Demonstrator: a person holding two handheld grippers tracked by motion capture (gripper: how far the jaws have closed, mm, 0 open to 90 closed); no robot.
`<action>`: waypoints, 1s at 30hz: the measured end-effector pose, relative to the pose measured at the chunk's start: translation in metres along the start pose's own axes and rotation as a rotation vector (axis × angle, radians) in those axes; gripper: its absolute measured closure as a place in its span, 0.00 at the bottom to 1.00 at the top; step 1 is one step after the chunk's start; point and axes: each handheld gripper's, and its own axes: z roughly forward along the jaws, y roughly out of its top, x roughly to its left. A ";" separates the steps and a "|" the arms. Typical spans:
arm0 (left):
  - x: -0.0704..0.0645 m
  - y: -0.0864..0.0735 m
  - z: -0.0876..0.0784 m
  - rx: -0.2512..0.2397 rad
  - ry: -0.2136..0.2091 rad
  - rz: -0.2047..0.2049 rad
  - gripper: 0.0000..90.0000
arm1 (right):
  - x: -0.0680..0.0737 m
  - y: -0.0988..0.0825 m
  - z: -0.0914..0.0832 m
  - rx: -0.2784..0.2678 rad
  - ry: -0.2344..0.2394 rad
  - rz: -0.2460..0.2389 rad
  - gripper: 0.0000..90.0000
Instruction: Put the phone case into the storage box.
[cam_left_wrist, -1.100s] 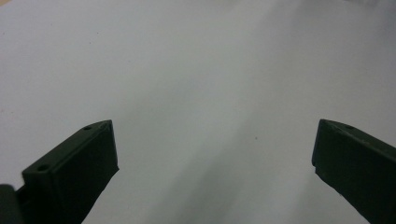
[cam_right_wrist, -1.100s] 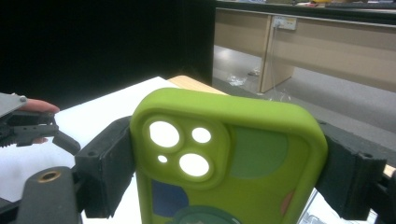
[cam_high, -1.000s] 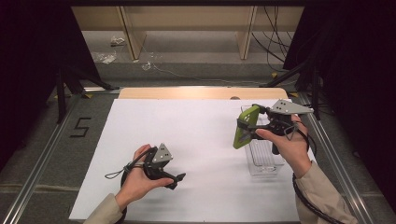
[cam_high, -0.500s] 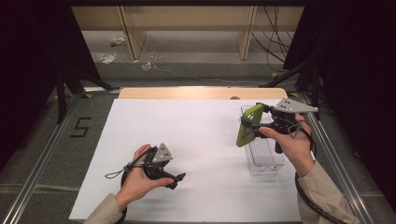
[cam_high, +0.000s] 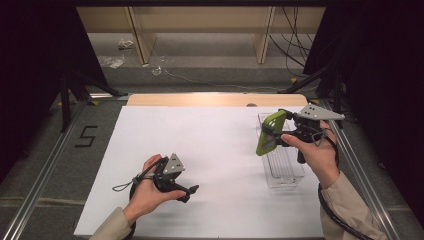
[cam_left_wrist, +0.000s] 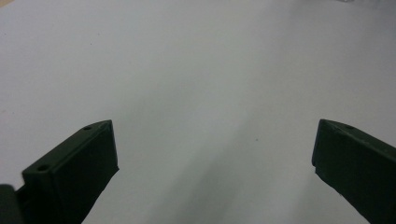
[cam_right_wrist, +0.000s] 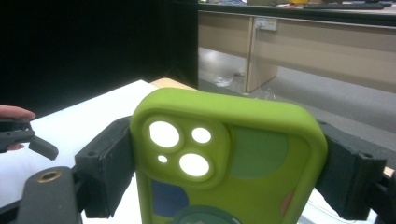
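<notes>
High view first: I had the right gripper (cam_high: 278, 134) lifted at the far right of the white sheet (cam_high: 200, 150), its jaws pinching a green phone case (cam_high: 265, 134) across its width, the case's long axis near upright, tilted a little. A clear tray (cam_high: 292, 179) lay directly beneath it and ran near-to-far, so I judged the case had to tip flat along that line. Left gripper (cam_high: 192, 190) rested well apart, near left. Left gripper view: jaws spread wide over bare sheet. Right gripper view: both pads (cam_right_wrist: 105, 161) pressed the case's side edges, camera holes uppermost.
</notes>
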 end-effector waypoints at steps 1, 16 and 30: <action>0.000 0.000 0.000 0.000 0.000 0.000 0.00 | 0.000 0.000 0.000 0.002 -0.002 0.003 0.19; 0.000 0.000 0.000 -0.001 0.001 0.000 0.00 | -0.006 -0.001 -0.002 0.001 -0.020 0.007 0.19; 0.000 0.000 0.000 -0.001 0.001 0.000 0.00 | -0.011 -0.003 -0.004 0.005 -0.038 0.015 0.19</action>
